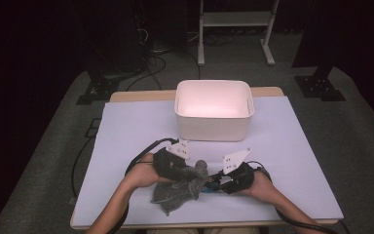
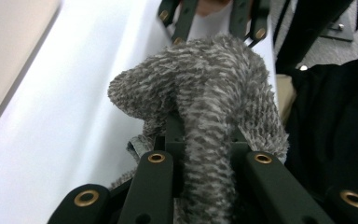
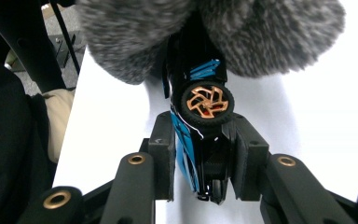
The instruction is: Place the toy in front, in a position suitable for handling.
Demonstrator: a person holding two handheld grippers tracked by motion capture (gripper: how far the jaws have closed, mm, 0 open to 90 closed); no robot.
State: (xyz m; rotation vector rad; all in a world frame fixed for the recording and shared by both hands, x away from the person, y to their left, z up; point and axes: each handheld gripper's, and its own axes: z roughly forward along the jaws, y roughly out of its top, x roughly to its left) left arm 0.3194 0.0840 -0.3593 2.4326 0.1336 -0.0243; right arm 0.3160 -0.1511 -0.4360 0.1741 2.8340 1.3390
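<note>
A grey fuzzy cloth (image 1: 181, 189) lies bunched near the front of the table. My left gripper (image 1: 189, 173) is shut on a fold of it; in the left gripper view the cloth (image 2: 205, 93) drapes over and between the jaws of the left gripper (image 2: 205, 140). My right gripper (image 1: 216, 184) comes in from the right, shut on a small black and blue toy car (image 1: 208, 186). In the right gripper view the toy car (image 3: 200, 121), with a copper-spoked wheel, is clamped on its side between the pads of the right gripper (image 3: 200, 156). The cloth (image 3: 205, 32) covers its far end.
A white plastic bin (image 1: 213, 117) stands at the back middle of the table, on a white sheet (image 1: 126, 131). Black cables trail from both grippers. A white frame (image 1: 233, 19) stands on the grey floor beyond the table.
</note>
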